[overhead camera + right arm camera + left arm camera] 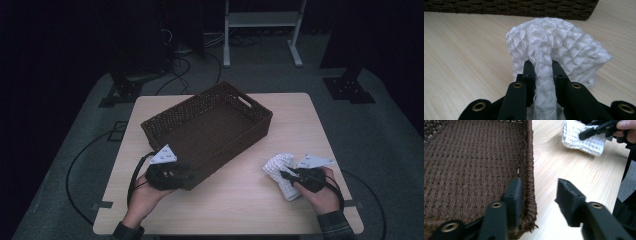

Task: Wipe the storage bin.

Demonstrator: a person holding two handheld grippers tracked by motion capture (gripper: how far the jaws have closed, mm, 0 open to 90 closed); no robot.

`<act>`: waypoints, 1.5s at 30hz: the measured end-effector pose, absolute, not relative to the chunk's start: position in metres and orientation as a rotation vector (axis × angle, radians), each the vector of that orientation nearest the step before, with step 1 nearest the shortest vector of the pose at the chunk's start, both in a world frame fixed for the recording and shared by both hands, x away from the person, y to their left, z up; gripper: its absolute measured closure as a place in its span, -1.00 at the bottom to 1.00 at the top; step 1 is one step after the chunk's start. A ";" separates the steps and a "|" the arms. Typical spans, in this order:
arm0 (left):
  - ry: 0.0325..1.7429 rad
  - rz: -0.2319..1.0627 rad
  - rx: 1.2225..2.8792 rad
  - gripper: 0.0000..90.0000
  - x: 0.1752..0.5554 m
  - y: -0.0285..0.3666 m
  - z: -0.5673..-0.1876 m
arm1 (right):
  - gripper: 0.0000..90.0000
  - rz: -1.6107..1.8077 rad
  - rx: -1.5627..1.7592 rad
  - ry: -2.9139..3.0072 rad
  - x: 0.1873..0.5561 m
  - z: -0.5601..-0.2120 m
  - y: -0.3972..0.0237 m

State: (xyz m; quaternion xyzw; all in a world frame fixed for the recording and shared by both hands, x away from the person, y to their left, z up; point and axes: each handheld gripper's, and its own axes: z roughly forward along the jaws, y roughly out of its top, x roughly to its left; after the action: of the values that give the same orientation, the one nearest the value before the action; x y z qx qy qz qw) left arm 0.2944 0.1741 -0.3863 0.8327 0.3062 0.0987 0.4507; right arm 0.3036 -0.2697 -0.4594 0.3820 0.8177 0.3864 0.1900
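Observation:
A dark brown woven basket [235, 145] stands slantwise on the middle of the light wooden table [240, 205]; what I see of its inside is bare. My left gripper [182, 175] is at the basket's near corner. In the left gripper view the left gripper [539, 184] is open, one jaw inside the basket's wall [530, 170] and the other outside over the table, not pressing on it. My right gripper [282, 174] is shut on a fold of a white waffle cloth [280, 165] bunched on the table at the right. Its jaws pinch the cloth [564, 42] at the right gripper [540, 63].
The table's front edge runs just below both hands. Bare tabletop lies between the basket and the cloth [576, 137]. Beyond the table's far edge are a white frame's legs [260, 20], floor cables [180, 65] and dark stands [350, 85].

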 end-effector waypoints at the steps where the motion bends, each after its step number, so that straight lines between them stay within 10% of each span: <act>1: 0.758 0.252 2.051 0.05 0.292 0.176 -0.385 | 0.71 1.086 1.074 2.298 0.304 -0.459 -0.270; 25: 0.939 0.468 2.094 -0.77 0.287 0.197 -0.444 | 0.71 1.083 1.078 2.300 0.304 -0.460 -0.269; 45: 1.016 0.530 2.098 -0.96 0.300 0.185 -0.488 | 0.71 1.070 1.082 2.295 0.311 -0.458 -0.270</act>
State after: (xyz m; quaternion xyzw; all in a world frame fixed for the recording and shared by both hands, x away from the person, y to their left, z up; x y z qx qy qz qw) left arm 0.3000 0.1848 -0.4882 0.8165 0.3953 0.2064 0.3667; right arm 0.3108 -0.2704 -0.4581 0.3855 0.8178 0.3814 0.1929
